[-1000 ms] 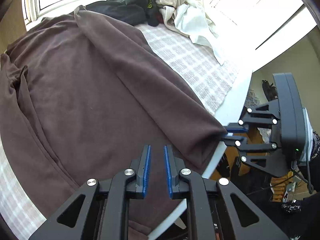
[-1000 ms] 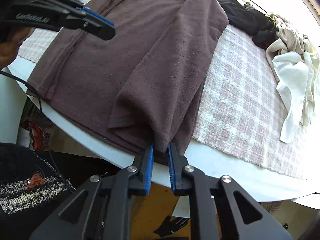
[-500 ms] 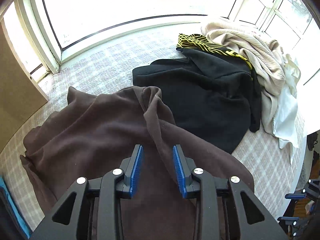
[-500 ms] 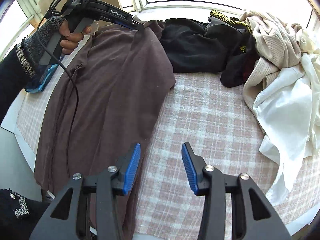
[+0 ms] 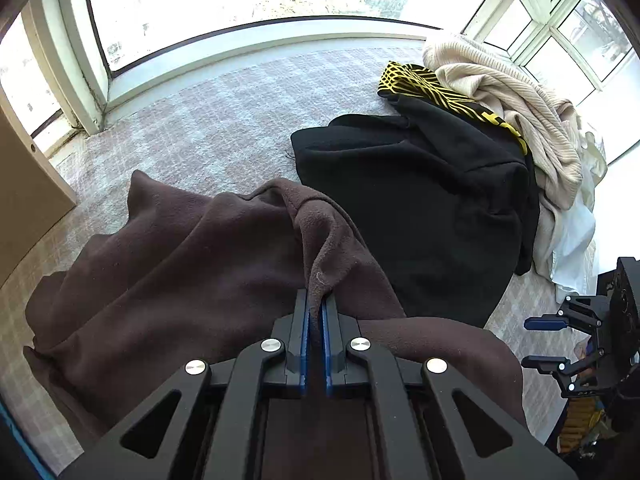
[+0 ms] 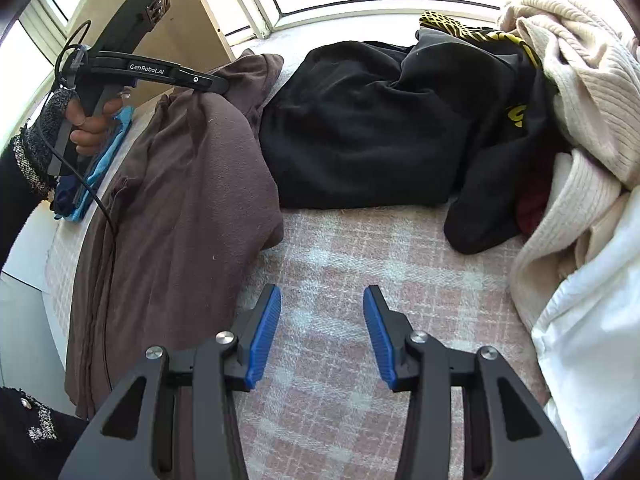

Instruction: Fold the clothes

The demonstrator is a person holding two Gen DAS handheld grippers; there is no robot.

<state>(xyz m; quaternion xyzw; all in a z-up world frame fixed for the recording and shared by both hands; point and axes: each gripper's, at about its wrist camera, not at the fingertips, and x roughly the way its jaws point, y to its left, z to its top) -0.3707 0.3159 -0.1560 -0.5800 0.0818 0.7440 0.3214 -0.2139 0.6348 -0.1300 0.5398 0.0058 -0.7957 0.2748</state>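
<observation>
Now the left gripper (image 5: 315,312) is clamped on a bunched fold of the brown fleece (image 5: 192,264), which lies on the checked blanket (image 6: 344,280) beside a black top (image 6: 360,136). The right gripper (image 6: 322,320) hangs apart, empty. Best to lay that fold flat and smooth before letting go.

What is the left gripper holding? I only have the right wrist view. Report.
Observer: The left gripper is shut on a raised fold of the brown garment, with the fleece pinched between both pads.
Operator: Tell me what lies beyond that fold.
Observer: To the left of the black garment, bare checked cloth runs up to the window sill. Nothing lies on that stretch.
</observation>
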